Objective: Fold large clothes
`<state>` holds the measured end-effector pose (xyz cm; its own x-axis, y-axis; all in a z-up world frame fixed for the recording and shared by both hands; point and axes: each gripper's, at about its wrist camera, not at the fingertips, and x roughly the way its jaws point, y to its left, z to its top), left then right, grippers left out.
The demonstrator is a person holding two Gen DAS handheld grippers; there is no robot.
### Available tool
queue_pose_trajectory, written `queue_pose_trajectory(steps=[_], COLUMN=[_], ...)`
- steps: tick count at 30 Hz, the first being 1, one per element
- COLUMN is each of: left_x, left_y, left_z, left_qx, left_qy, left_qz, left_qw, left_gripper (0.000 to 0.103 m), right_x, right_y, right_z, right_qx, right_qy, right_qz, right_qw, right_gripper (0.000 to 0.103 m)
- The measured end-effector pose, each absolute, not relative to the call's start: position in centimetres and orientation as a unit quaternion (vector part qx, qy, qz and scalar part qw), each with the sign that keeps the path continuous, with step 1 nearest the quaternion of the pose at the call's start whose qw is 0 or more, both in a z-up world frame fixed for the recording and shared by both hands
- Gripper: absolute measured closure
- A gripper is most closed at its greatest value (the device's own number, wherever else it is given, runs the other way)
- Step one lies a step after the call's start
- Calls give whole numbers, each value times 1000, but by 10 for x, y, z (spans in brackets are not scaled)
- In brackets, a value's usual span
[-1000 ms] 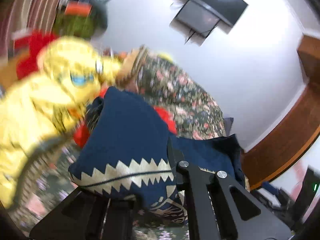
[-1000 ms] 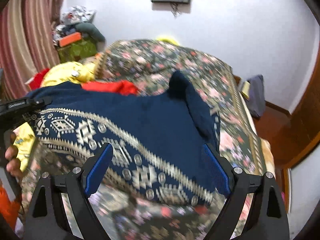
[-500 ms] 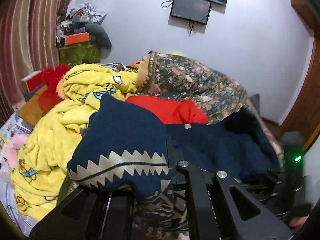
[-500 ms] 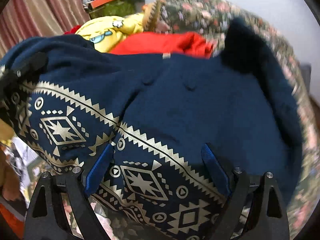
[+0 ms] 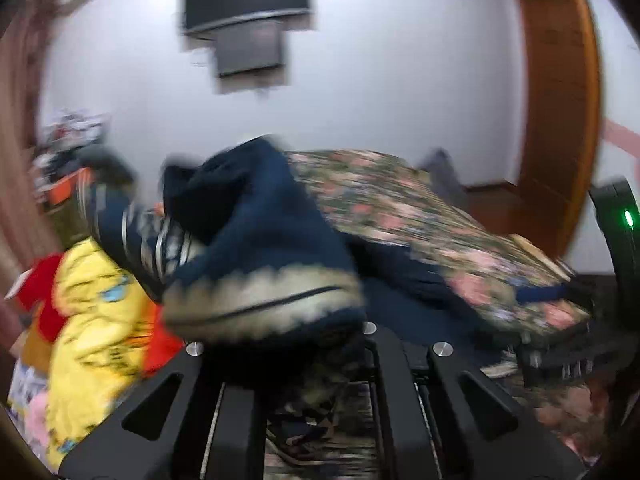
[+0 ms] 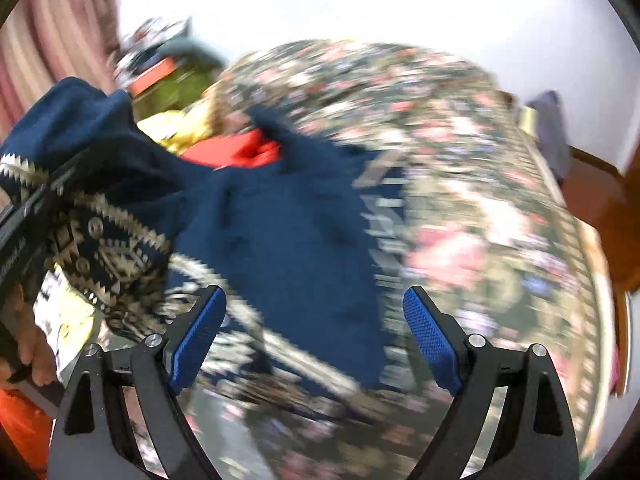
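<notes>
A navy sweater (image 6: 288,216) with a cream zigzag and diamond pattern lies spread over the floral bedspread (image 6: 480,200). My left gripper (image 5: 320,344) is shut on its patterned hem (image 5: 260,300), holding that edge bunched and raised at the left; it shows at the left edge of the right wrist view (image 6: 24,216). My right gripper (image 6: 314,344) is open, its blue pads (image 6: 200,328) apart and empty just above the sweater's lower patterned band. Both views are motion-blurred.
A yellow printed blanket (image 5: 88,320) and a red garment (image 6: 240,152) lie left of the sweater. Cluttered boxes (image 6: 160,68) stand by the striped curtain. A wall-mounted screen (image 5: 244,4) hangs behind the bed. A wooden door frame (image 5: 560,100) is at the right.
My left gripper has swung the sweater's hem up and over toward the right. The right gripper has pulled back and sits higher above the sweater, still open.
</notes>
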<state>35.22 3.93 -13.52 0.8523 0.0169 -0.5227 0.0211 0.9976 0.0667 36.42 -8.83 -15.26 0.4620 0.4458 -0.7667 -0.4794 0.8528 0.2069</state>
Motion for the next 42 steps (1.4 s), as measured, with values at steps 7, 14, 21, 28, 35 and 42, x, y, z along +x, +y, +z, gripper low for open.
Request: queue_pose_trajectory(steps=[7, 14, 21, 28, 35, 42], left_x=[380, 381, 348, 314, 326, 347], left_y=[-17, -12, -9, 46, 101, 113], left_z=[-188, -189, -155, -119, -130, -172], left_qx=[13, -14, 7, -10, -12, -67], left_qy=[398, 412, 410, 359, 375, 431], left_qz=[-136, -134, -139, -85, 12, -12], left_qw=[907, 901, 901, 929, 927, 900], left_gripper=[97, 84, 41, 23, 23, 23], right_x=[374, 366, 356, 343, 347, 368], right_y=[-175, -206, -197, -158, -99, -51], right_z=[-153, -134, -116, -92, -96, -124], right_qx=[47, 73, 65, 47, 31, 6], right_qy=[459, 445, 419, 395, 403, 436], right_qz=[190, 179, 201, 259, 318, 344], right_qw=[867, 874, 883, 880, 858, 831], right_gripper=[14, 14, 14, 14, 14, 14])
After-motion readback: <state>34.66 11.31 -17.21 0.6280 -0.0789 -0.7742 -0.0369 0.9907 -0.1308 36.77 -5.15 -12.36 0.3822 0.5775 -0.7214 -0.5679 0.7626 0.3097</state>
